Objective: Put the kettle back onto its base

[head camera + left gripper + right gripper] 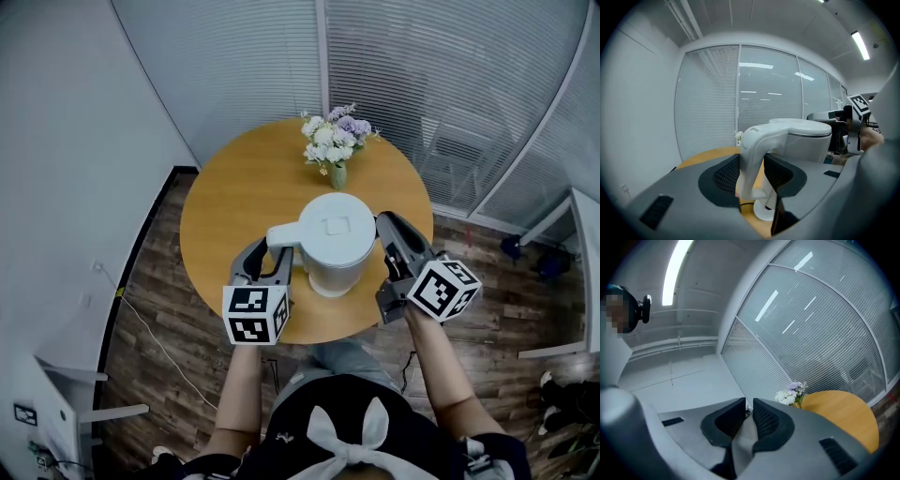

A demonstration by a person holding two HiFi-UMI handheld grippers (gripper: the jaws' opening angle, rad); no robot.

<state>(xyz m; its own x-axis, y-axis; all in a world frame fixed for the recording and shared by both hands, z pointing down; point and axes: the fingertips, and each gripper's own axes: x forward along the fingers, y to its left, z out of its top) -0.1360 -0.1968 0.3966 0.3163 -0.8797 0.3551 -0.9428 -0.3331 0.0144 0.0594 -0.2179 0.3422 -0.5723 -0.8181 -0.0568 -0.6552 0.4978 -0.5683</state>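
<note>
- L gripper (277,251) is clamping the kettle (335,234) by its handle. R gripper (386,225) is waiting just beside the body, jaws nearly together, empty.
- Kettle is standing upright toward the table's (225,197) near edge, long axis vertical, handle pointing left.
- Step: prob. seating it on the base (763,212); can't tell if it's fully down.
- Next: lowering straight, then releasing.

Three cameras, one table. From the head we look steeply down on the round table (234,206), with the left gripper (272,253) and right gripper (389,230) near us at the bottom of the view. Riding the left gripper, we look low and level toward the far side, hard up against the kettle (801,138). Riding the right gripper, we face far and tilted upward, taking in wall and ceiling. We find the flowers (333,141) and the blinds (234,56) in all three views.
</note>
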